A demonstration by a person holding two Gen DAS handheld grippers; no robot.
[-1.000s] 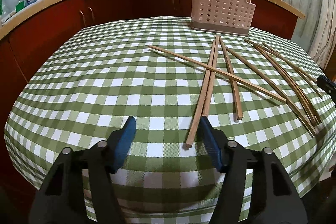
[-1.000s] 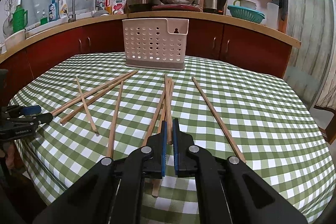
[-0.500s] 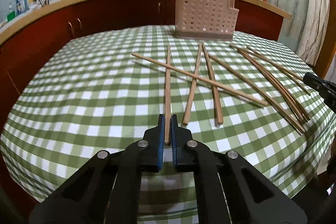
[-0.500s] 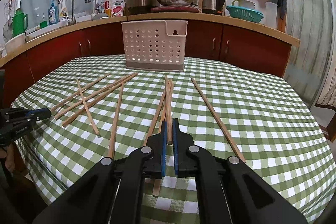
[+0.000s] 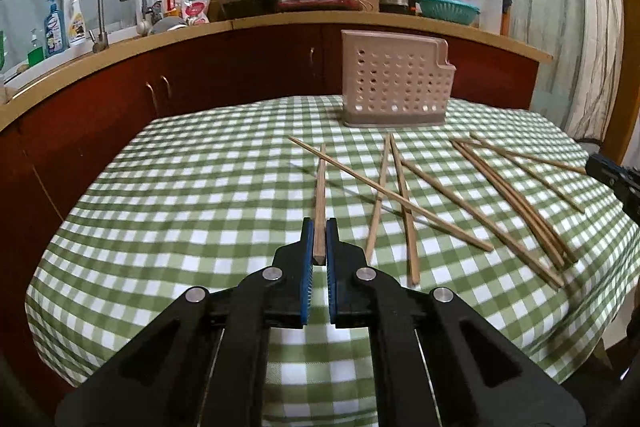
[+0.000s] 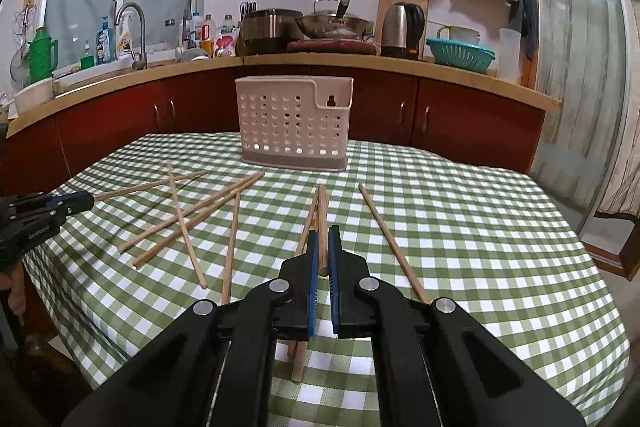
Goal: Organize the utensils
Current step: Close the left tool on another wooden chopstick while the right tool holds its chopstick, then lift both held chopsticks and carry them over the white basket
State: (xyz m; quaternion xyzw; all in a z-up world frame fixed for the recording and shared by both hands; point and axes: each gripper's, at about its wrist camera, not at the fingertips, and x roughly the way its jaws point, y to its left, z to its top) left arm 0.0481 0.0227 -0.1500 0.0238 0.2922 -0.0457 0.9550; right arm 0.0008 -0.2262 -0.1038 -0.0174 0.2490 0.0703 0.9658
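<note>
Two chopsticks are in hand at this moment, one in each tool, while the others lie scattered across the middle of the checked surface in front of the perforated holder that stands upright near the far edge. We judge these sticks light, stiff and smooth, apt to pivot or slide in a grip, so taking them close to the thick end and keeping them aligned with the fingers looks the sound choice. Our left tool has its blue pads drawn in tight on the near end of one chopstick, which runs straight ahead toward the far edge and appears raised off the cloth. Our right tool is likewise pinched on the end of another chopstick, pointing toward the holder, with more sticks lying just under and beside it. Loose chopsticks cross one another between the two tools. We reckon each held stick must next be tipped upright over the holder's open top, where a loose pinch could let it swing.
</note>
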